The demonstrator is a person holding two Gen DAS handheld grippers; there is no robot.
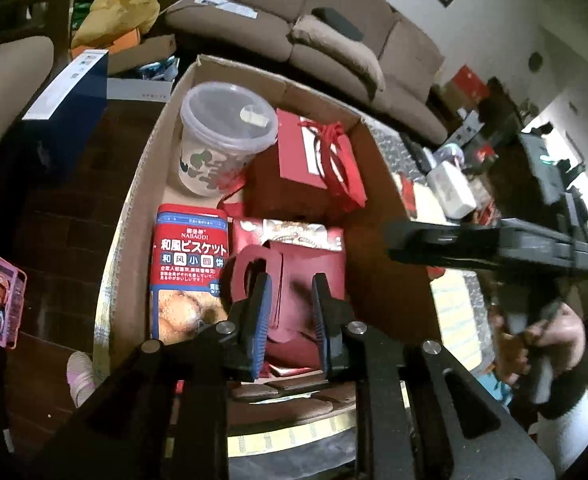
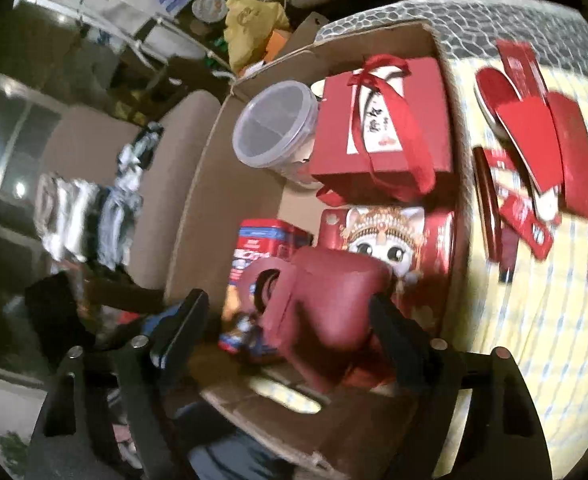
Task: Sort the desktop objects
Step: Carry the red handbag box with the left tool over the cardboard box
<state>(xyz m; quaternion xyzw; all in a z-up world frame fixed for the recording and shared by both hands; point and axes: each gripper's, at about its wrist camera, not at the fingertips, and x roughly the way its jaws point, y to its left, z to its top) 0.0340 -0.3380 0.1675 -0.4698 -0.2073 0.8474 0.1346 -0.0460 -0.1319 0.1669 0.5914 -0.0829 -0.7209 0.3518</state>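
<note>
An open cardboard carton [image 1: 141, 200] [image 2: 197, 200] holds a clear plastic tub [image 1: 221, 140] [image 2: 273, 124], a red ribbon gift bag [image 1: 314, 152] [image 2: 382, 128], a blue-and-red biscuit tin [image 1: 189, 264] [image 2: 261, 240], a red cat-print package [image 2: 394, 236] and a small dark red box with a cut-out handle [image 1: 306, 268] [image 2: 326, 296]. My left gripper [image 1: 289, 284] hovers just over that dark red box, jaws a little apart, pads not pressing it. My right gripper [image 2: 285, 300] [image 1: 394, 240] stands wide open around the same box, its left finger clear of it.
Red envelopes and cards [image 2: 534, 140] lie scattered on the yellow-checked tablecloth [image 2: 534, 320] right of the carton. A brown sofa [image 1: 334, 20] stands behind. A blue box [image 1: 69, 100] and a pink basket [image 1: 1, 300] sit left of the carton. A person's hand [image 1: 554, 340] holds the right gripper.
</note>
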